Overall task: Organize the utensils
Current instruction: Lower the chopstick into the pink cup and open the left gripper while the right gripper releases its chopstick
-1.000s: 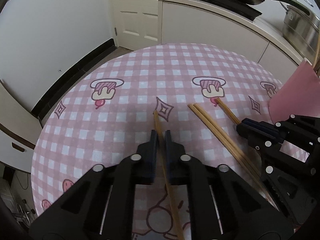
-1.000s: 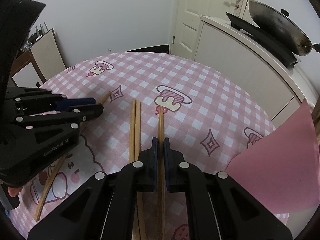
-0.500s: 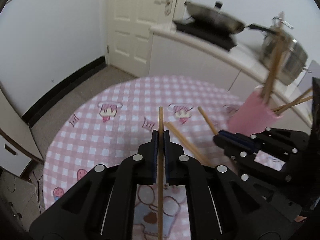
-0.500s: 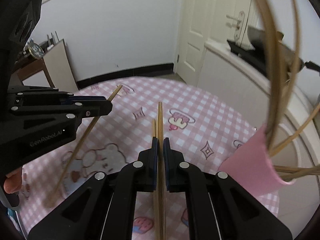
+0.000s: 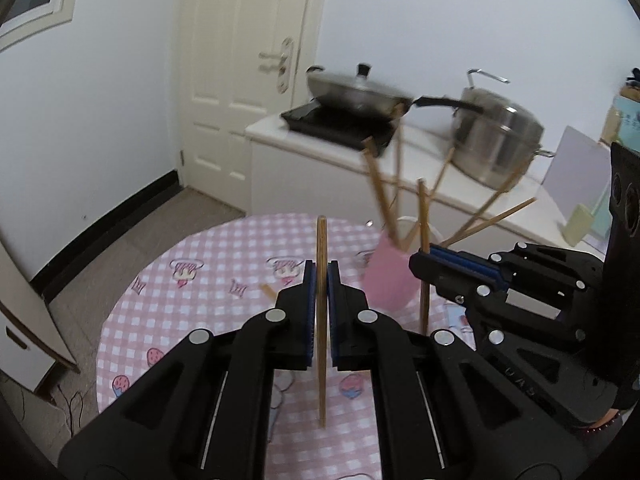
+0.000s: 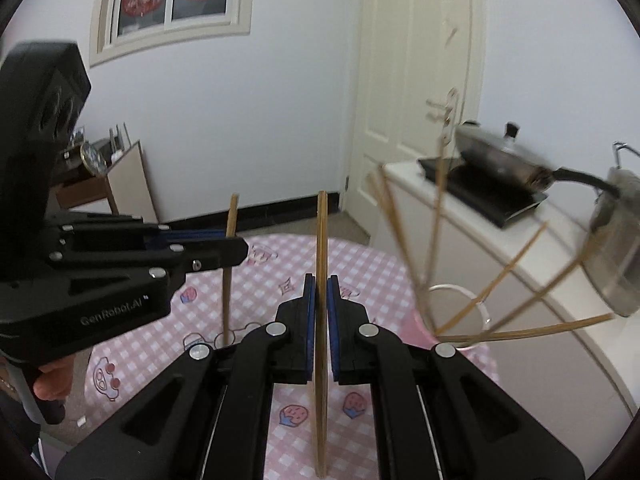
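Right wrist: pink cup [image 6: 420, 332] holds splayed chopsticks [image 6: 516, 334]; each tool [image 6: 318, 292] clamps one chopstick [image 6: 321, 320].

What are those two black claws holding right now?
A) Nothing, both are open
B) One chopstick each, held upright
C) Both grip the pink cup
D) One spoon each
B: the left gripper is shut on an upright chopstick, and the right gripper is shut on another chopstick, while the pink cup stands untouched on the table.
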The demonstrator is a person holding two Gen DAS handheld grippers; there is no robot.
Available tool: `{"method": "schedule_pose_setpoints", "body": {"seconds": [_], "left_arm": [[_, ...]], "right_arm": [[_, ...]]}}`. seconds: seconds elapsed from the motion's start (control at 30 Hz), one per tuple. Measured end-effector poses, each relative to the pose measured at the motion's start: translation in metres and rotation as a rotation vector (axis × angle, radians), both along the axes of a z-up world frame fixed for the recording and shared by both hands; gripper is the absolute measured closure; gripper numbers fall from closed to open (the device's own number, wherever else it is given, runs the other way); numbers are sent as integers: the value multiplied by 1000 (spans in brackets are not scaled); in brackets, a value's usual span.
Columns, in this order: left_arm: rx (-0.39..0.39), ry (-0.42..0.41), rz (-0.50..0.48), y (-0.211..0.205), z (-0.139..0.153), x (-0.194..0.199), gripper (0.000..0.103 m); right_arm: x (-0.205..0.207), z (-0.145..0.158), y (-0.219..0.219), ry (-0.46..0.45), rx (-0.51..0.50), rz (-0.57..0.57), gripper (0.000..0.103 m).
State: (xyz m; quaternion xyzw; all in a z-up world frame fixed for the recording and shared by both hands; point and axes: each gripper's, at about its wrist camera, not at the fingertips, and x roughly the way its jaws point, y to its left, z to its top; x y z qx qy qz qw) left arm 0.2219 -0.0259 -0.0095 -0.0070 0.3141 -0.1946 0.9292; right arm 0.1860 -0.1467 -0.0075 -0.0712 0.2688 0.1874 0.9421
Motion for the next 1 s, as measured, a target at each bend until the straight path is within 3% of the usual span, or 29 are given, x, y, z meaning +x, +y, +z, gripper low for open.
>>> {"method": "schedule_pose_setpoints", "body": {"seconds": [0.23, 0.43, 0.57, 0.8, 1.0], "left_arm": [[-63, -95, -39, -21, 38, -19, 97], [-120, -138, -59, -44, 58, -11, 97], [-163, -141, -66, -58, 69, 3, 97], [-249, -215, -5, -71, 91, 25, 97], [-265, -241, 43, -77, 82, 38, 97]], "right_arm": [[-25, 37, -36, -103, 48, -49, 99], [-25, 59, -55, -190, 65, -112, 99], [-18, 66, -62, -250, 53, -152, 99], [-8, 72, -69, -328, 80, -199, 99], [-1, 67, -73, -356, 58, -229, 99]]}}
